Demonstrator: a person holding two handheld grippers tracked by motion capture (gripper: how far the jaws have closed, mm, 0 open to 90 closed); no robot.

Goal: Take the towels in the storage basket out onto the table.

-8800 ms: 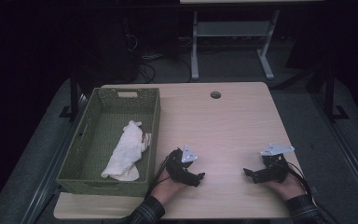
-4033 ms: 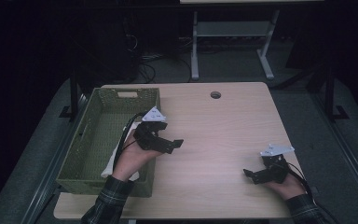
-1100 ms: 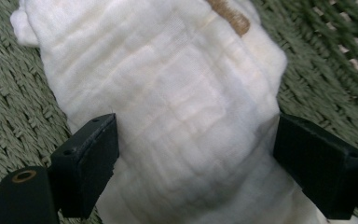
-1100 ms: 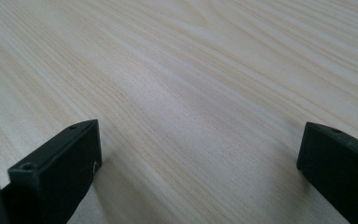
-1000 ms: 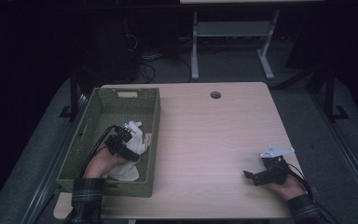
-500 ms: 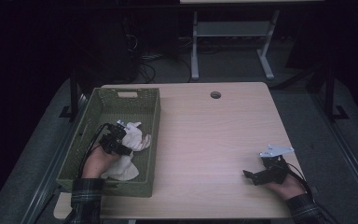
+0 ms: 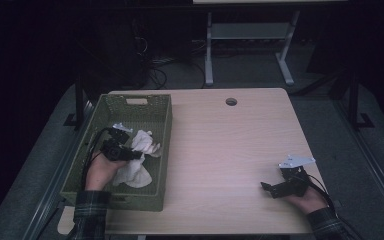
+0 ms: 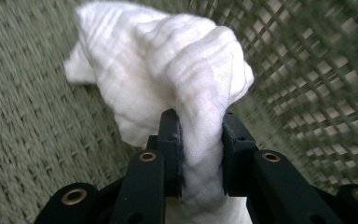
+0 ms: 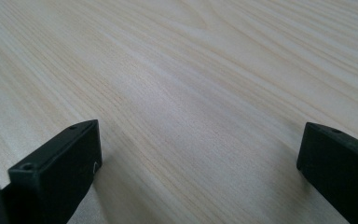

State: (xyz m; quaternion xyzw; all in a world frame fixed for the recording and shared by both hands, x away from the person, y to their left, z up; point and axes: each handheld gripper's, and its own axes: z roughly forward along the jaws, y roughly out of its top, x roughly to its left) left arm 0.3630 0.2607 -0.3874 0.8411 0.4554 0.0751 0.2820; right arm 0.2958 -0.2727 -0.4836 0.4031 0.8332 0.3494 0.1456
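No brand, label or writing can be read on anything here. The cloth [image 8: 168, 88] is white, thin and crinkled, with a fine woven rib; one fold of it is bunched into a rounded lump that stands above the jaws. It is inside the basket [image 7: 160, 125], about midway along and toward the wall that faces the bare table [image 7: 230, 150], with the rest of it heaped on the basket floor. The left gripper [image 7: 125, 154] has its jaws pinching that bunched fold (the pads press it from both sides). The basket is olive green, woven, with open lattice walls. Well away from the basket, the right gripper [image 7: 269, 188] rests on the table, its jaws spread wide over bare wood.
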